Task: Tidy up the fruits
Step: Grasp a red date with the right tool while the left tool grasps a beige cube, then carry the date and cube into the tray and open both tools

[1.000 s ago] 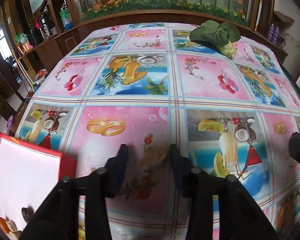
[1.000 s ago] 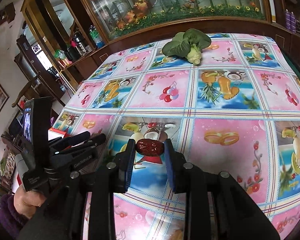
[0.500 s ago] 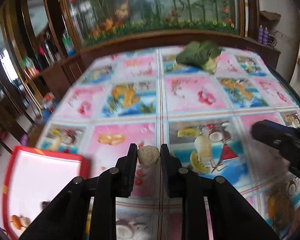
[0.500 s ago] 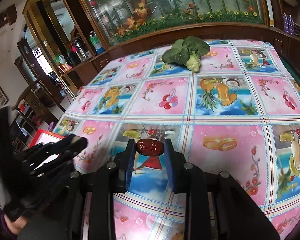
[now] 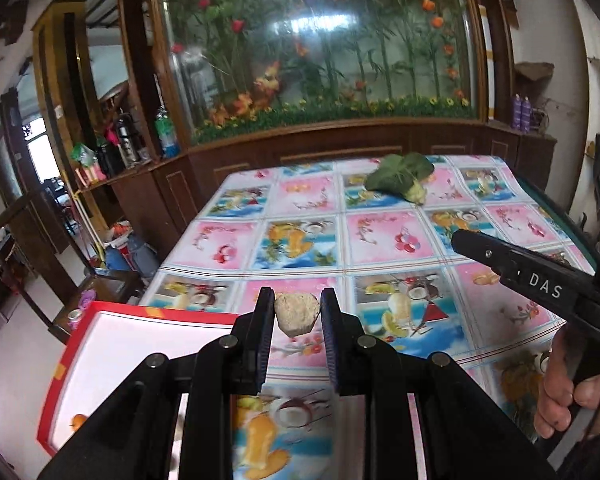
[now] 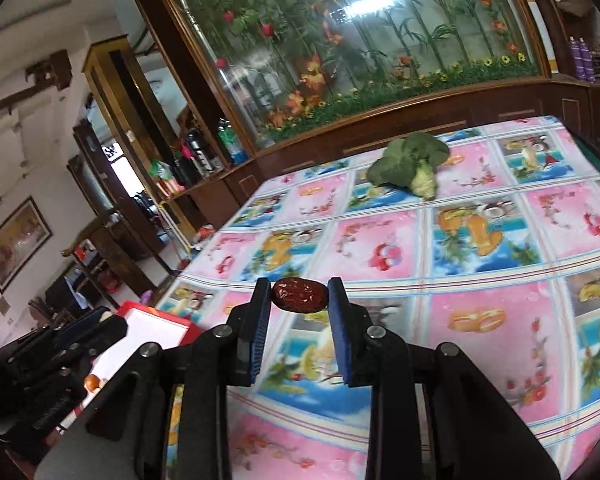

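Grippers both ride higher above the fruit-print tablecloth (image 5: 380,240) than 0.5 s ago. Left gripper (image 5: 296,312) stays clamped on a pale tan lumpy fruit (image 5: 296,314), now just beside the red-rimmed tray (image 5: 156,314). Right gripper (image 6: 299,300) stays clamped on a dark red date (image 6: 299,300). Leafy greens (image 6: 410,162) lie unmoved at the far edge.

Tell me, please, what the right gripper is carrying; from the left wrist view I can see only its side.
Observer: The right gripper holds a dark red dried date between its fingers, raised above the tablecloth.
Operator: Thank you. How is it gripped?
Observer: By its two ends, with its long axis running across the jaws; the blue pads touch only its tips.
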A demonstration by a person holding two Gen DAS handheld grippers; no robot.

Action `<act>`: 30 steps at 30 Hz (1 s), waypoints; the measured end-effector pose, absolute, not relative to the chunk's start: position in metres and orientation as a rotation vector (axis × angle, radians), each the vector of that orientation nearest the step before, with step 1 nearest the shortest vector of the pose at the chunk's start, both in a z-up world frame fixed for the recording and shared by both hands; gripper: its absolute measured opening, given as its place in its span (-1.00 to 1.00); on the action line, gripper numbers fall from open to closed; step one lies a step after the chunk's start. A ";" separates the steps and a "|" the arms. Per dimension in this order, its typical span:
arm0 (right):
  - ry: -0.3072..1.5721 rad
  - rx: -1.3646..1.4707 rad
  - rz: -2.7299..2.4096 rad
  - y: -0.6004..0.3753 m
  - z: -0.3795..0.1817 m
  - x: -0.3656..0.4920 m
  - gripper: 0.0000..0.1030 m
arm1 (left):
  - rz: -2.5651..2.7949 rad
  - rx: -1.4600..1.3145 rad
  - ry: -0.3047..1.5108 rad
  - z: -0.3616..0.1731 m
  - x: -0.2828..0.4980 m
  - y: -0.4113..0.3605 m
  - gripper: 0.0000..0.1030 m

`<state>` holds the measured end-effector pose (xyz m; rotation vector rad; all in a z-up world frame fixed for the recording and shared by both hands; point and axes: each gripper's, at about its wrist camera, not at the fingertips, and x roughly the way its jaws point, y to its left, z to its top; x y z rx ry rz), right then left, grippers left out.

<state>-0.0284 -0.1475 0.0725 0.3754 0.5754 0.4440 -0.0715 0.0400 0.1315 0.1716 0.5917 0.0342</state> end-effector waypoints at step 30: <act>0.724 0.202 0.770 0.084 0.053 -0.083 -0.40 | 0.334 0.025 0.613 0.094 -0.117 0.236 -0.57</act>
